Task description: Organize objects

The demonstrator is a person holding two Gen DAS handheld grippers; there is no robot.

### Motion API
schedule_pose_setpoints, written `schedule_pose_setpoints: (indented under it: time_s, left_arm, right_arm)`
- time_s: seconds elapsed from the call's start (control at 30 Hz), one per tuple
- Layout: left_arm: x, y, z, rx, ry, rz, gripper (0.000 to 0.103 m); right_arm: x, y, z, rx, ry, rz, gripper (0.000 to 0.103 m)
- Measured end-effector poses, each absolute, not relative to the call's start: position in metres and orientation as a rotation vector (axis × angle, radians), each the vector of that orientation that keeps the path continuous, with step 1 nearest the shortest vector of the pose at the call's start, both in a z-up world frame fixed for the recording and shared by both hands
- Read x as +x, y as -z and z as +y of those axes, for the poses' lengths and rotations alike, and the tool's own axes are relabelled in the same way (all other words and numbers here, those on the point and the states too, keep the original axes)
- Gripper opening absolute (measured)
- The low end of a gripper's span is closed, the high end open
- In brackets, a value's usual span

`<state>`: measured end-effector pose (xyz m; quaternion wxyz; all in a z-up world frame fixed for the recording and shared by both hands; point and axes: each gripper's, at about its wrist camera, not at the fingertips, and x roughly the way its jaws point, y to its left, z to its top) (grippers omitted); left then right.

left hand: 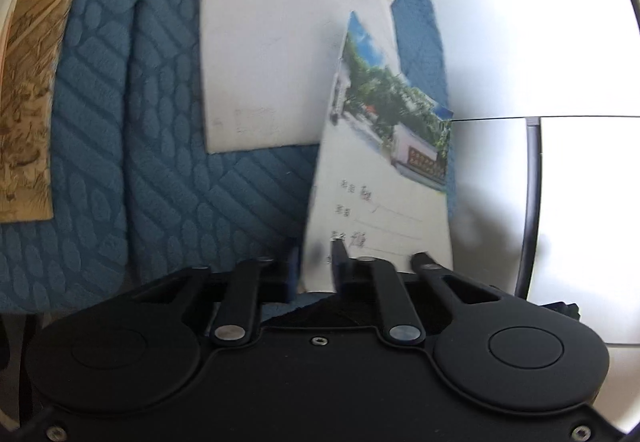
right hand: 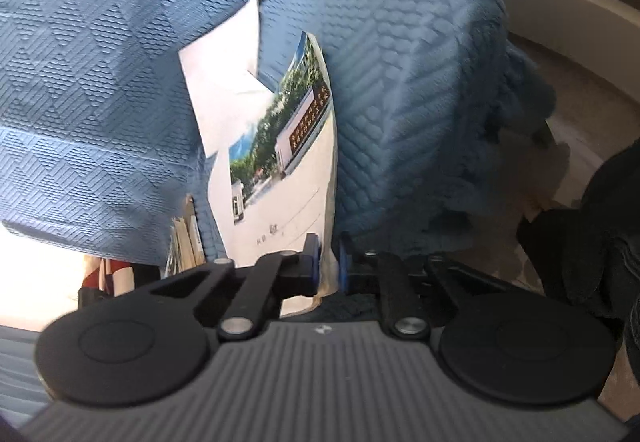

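Observation:
A thin booklet (left hand: 380, 181) with a photo of trees and a white wall on its cover, and handwritten lines below, stands tilted up from the blue cloth. My left gripper (left hand: 316, 266) is shut on its near lower corner. The same booklet (right hand: 288, 181) is seen edge-on in the right wrist view, where my right gripper (right hand: 328, 266) is shut on its lower edge, blue pads pressed to both sides. Behind it a white sheet (left hand: 272, 61) lies flat on the cloth; that white sheet (right hand: 224, 89) also shows beyond the booklet.
Blue quilted cloth (left hand: 140, 121) covers the surface and drapes over an edge (right hand: 400, 81). A brown picture print (left hand: 28, 101) lies at the far left. A bright white surface (left hand: 540, 41) with a black cable (left hand: 532, 201) is on the right. A dark gloved hand (right hand: 592, 242) sits at the right.

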<state>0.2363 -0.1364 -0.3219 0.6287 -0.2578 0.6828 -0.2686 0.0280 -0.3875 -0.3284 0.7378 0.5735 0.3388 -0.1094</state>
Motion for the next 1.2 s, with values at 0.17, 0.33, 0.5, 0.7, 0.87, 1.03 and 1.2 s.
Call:
schedule_pose_setpoints:
  time_s: [0.17, 0.33, 0.5, 0.7, 0.87, 1.03, 1.2]
  left_arm:
    - [0.236, 0.310, -0.132, -0.621, 0.639, 1.532, 0.004]
    - [0.235, 0.286, -0.114, -0.685, 0.682, 1.436, 0.004]
    - [0.240, 0.271, -0.087, -0.795, 0.687, 1.399, 0.004]
    - [0.250, 0.251, -0.063, -0.885, 0.712, 1.341, 0.004]
    - [0.252, 0.230, -0.041, -0.916, 0.722, 1.274, 0.004]
    - [0.251, 0.208, -0.019, -0.919, 0.710, 1.211, 0.004]
    - [0.248, 0.190, 0.009, -0.923, 0.678, 1.166, 0.004]
  right_arm:
    - [0.027, 0.327, -0.390, 1.304, 0.239, 0.707, 0.011]
    - [0.031, 0.314, -0.390, 1.337, 0.204, 0.656, 0.011]
    - [0.038, 0.292, -0.384, 1.334, 0.148, 0.627, 0.011]
    - [0.052, 0.264, -0.378, 1.281, 0.114, 0.635, 0.011]
    - [0.061, 0.242, -0.365, 1.241, 0.083, 0.637, 0.011]
    - [0.079, 0.222, -0.350, 1.192, 0.040, 0.643, 0.011]
    - [0.099, 0.201, -0.331, 1.133, -0.006, 0.668, 0.011]
